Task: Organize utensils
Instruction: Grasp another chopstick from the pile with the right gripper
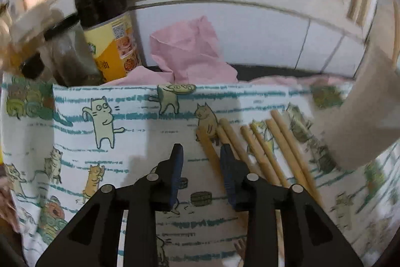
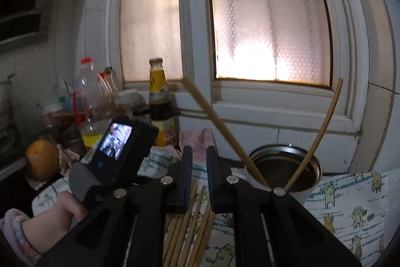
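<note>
Chopsticks [image 1: 262, 154] lie loose on the cat-print cloth [image 1: 100, 142], long axes parallel, ends fanned toward the metal cup [image 2: 310, 182]; two more stand crossed inside it. Left gripper [image 1: 201, 149]: jaws apart, nothing between them, one stick just right of its right finger. Right gripper [image 2: 199, 154]: nearly together, empty, above the pile. Advice: straddle a single stick mid-length, close squarely across its axis.

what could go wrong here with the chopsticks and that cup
1. The metal cup stands near the cat-print cloth's edge with two chopsticks leaning out steeply; a bump from the right gripper could tip it.
2. The left gripper has only one loose chopstick between its jaws beside the pile; closing may pinch it crooked or scatter its neighbours.
</note>
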